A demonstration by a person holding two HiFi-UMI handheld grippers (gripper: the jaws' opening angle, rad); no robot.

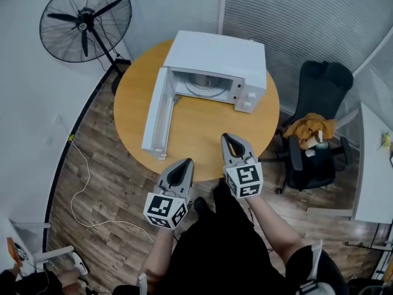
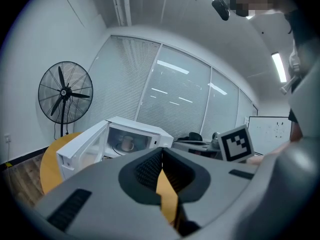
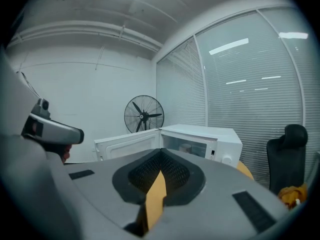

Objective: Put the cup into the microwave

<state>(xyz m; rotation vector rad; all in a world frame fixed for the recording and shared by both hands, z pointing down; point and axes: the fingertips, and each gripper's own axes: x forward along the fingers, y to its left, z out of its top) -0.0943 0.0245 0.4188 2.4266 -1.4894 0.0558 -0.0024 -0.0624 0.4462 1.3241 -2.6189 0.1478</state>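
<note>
Head view. The microwave (image 1: pixel 215 57) is standing at the far side of the round tabletop (image 1: pixel 196 128). Its door (image 1: pixel 156 112) is swinging wide open toward the person's left. The cup cannot be made out in the cavity here. The left gripper (image 1: pixel 184 163) and right gripper (image 1: pixel 230 139) are hovering at the near edge, both pointing at the oven. The left one is lying nearer the door's free end. A fan (image 1: pixel 86 20) and a chair (image 1: pixel 319 121) are standing well apart from the tabletop.

Left gripper view. The jaws are meeting at the tips, clenched on nothing. The cup (image 2: pixel 128 144) is sitting upright inside the cavity, ahead and slightly left. The door is standing between this gripper and the oven's left side.

Right gripper view. The jaws are likewise pressing together, empty. A pale shape in the cavity is probably the cup. Nothing is lying on the tabletop between gripper and oven.

Judgement: the cup is already placed. Shutting the door is likely remaining, and the left gripper is better placed for that.
</note>
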